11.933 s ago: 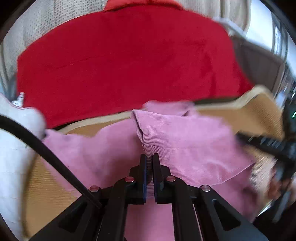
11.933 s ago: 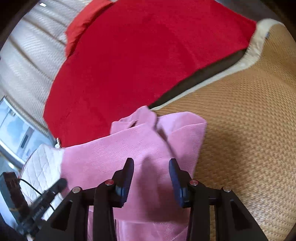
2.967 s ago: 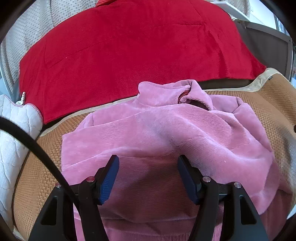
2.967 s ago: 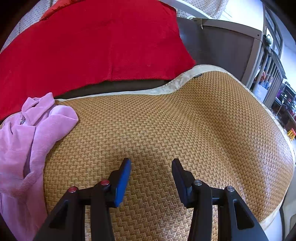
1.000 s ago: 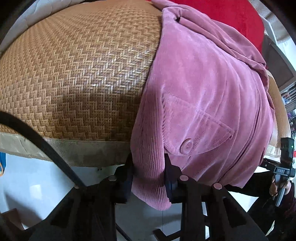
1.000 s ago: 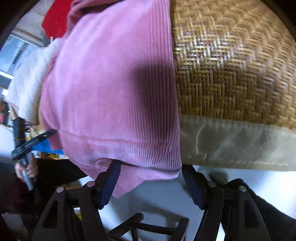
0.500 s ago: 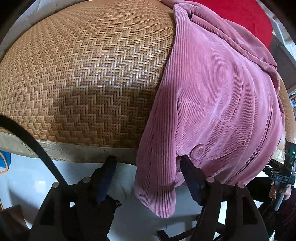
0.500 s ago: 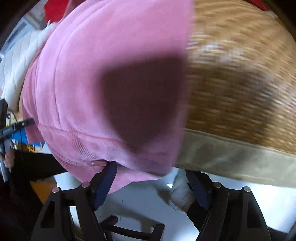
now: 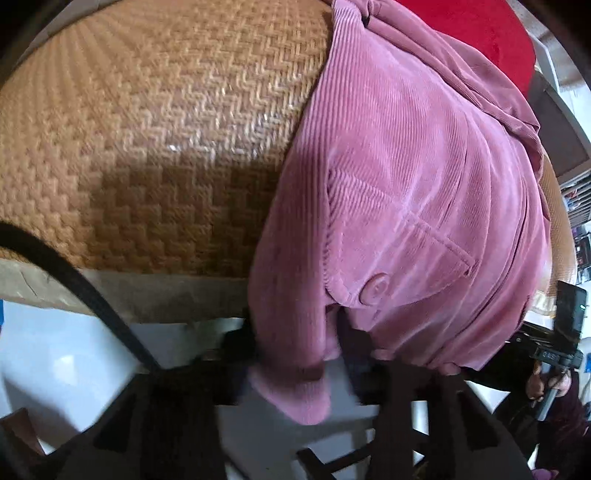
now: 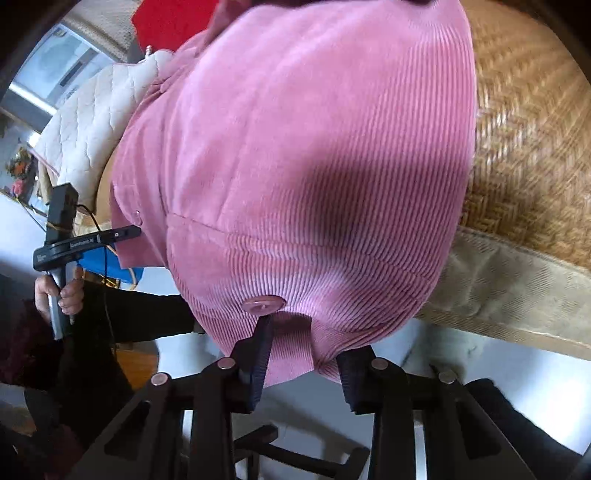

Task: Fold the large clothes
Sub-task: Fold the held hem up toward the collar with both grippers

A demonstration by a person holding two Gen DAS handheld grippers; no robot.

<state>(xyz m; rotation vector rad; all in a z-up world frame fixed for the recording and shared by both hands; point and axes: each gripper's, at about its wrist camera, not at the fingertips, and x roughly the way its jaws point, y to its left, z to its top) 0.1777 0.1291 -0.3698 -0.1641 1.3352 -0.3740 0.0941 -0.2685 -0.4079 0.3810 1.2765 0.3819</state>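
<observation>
1. Hanging over the front edge of the woven mat (image 9: 155, 147), the pink corduroy jacket (image 9: 406, 177) lies lengthwise from the mat's far edge to its near one, with the hem dangling past the beige border.
2. In the left wrist view the ribbed cloth shows a flapped pocket with a round pink button (image 9: 376, 288); the red blanket (image 9: 476, 33) sits behind the collar end.
3. The left gripper (image 9: 295, 354) is blurred; its fingers stand on either side of the jacket's lower left corner, and whether they pinch it I cannot tell.
4. In the right wrist view a quilted white cushion (image 10: 99, 125) lies off the jacket's left side.
5. The right gripper (image 10: 303, 354) has its fingers fairly wide apart, straddling the hem's right corner just under a second pink button (image 10: 263, 305), not pressed onto the cloth.
</observation>
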